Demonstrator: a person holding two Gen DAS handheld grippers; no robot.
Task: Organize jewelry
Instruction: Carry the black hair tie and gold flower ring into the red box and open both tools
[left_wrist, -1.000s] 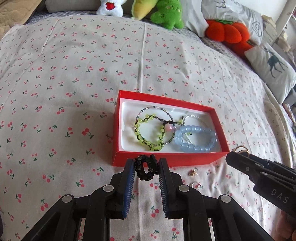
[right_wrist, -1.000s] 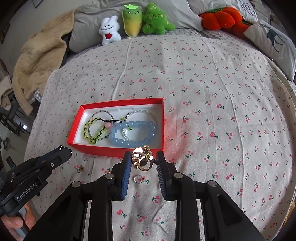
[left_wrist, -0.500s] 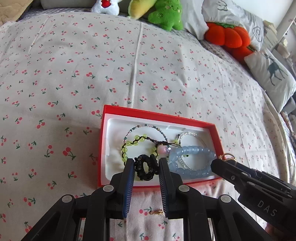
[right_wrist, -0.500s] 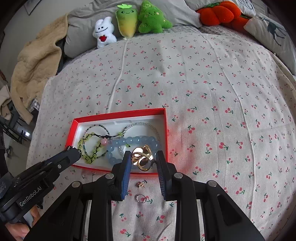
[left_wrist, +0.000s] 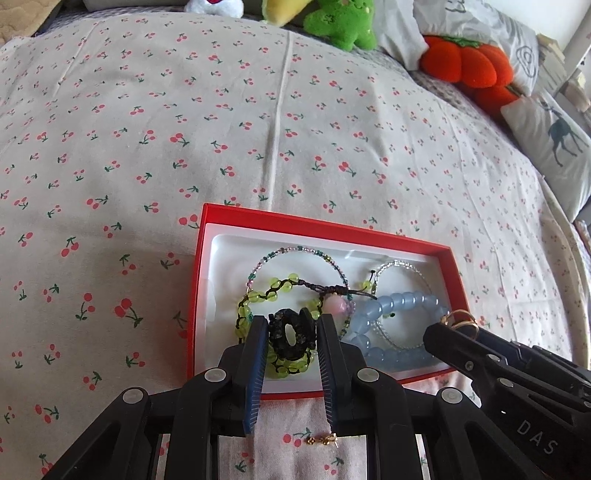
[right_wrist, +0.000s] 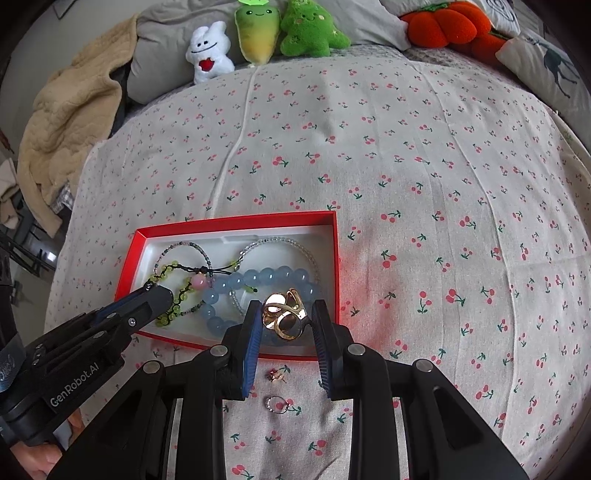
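A red box (left_wrist: 321, 225) with a white liner lies on the cherry-print sheet. In it are a green bead bracelet (left_wrist: 258, 295), a pale blue bead bracelet (left_wrist: 391, 306) and thin beaded ones. My left gripper (left_wrist: 291, 325) hangs over the box's near left part with a black ring (left_wrist: 284, 343) between its pads. Its jaws are opening slightly, and the ring still sits between them. My right gripper (right_wrist: 286, 314) is shut on a gold ring (right_wrist: 284, 319) over the near right part, above the blue bracelet (right_wrist: 258, 277). The left gripper's tip (right_wrist: 159, 295) shows over the green beads.
On the sheet in front of the box lie loose small pieces: a gold earring (left_wrist: 323, 440), a stud (right_wrist: 276, 374) and a small ring (right_wrist: 277, 403). Plush toys (right_wrist: 295, 33), pillows and a beige blanket (right_wrist: 66, 122) line the far side of the bed.
Both grippers have moved forward with their rings, from in front of the box's near wall to over its inside. The box now looks closer and lower in both views.
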